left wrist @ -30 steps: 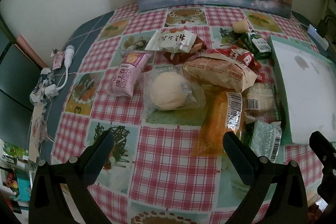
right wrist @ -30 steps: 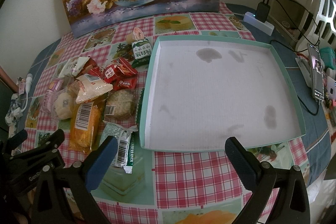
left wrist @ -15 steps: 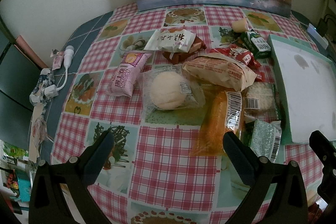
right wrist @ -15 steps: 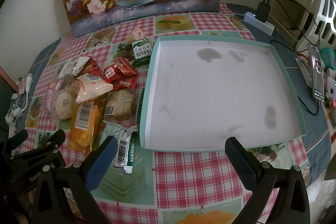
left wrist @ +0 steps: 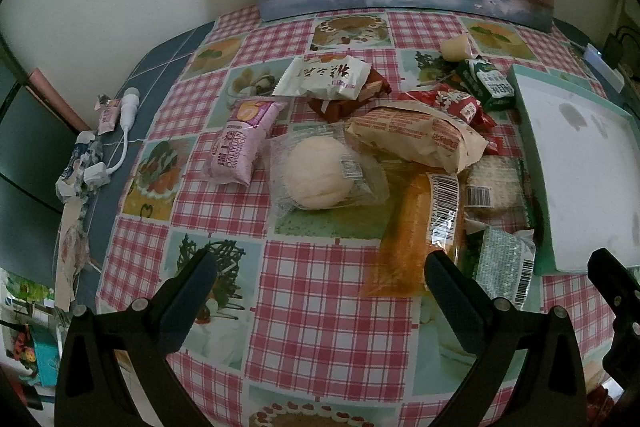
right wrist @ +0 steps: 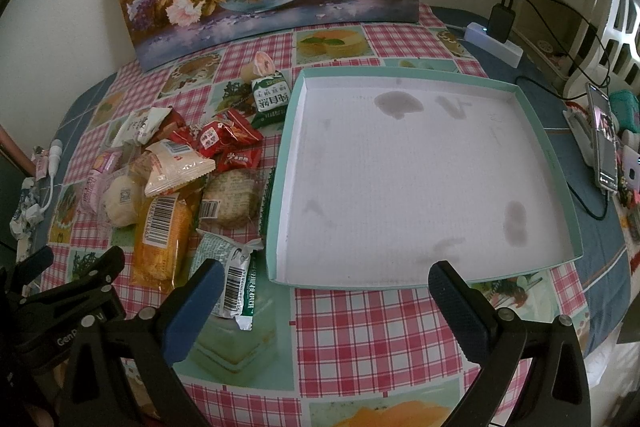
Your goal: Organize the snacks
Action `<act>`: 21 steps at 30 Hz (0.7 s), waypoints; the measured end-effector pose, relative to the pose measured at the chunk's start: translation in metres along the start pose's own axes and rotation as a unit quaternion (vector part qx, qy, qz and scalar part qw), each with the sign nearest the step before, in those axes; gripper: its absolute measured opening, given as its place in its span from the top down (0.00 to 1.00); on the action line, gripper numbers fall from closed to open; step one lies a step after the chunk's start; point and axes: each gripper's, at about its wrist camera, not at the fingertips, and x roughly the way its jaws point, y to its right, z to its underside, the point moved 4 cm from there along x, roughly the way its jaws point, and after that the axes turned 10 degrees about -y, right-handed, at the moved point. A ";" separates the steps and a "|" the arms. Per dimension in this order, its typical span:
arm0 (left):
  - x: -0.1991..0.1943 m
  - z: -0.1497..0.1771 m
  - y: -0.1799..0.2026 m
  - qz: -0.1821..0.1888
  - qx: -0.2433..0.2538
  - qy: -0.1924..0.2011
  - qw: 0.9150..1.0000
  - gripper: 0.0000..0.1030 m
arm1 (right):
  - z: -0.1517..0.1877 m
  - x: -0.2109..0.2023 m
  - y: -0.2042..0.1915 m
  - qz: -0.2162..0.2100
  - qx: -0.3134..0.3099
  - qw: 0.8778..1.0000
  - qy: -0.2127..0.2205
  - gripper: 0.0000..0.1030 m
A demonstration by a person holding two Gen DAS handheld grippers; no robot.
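Both claws are spread wide with nothing in them. The left gripper hovers over bare checked tablecloth at the near edge of the snack pile, and the right gripper hangs over the near rim of the teal-edged box lid, which has nothing in it, just a few stains.

The snacks are all heaped on the cloth just left of the lid. Closest to the left claw is the orange cake bar in clear wrap, lying beside a green-and-silver packet. A bit further out sits the round pale bun in a clear bag, with the pink packet to its left.

My guess on handling: all light stuff in crinkly, slippery film, and the bun and cake will squash easily. I'd pinch the cake bar across its middle, gently, or grab a sealed end flap. The tan wrapper overlaps its far end, so it may drag.
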 end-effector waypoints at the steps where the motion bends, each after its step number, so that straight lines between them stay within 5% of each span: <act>1: 0.000 0.000 0.000 0.000 0.000 0.000 1.000 0.00 | 0.000 0.000 0.000 0.000 0.000 1.000 0.000 0.00; 12: 0.003 0.001 0.002 0.006 -0.002 -0.006 1.000 0.00 | -0.001 0.003 -0.002 0.001 -0.006 1.000 0.000 0.00; 21: 0.023 -0.016 0.011 0.063 -0.002 -0.043 0.997 0.00 | -0.001 0.022 -0.014 -0.012 -0.021 0.999 -0.042 0.00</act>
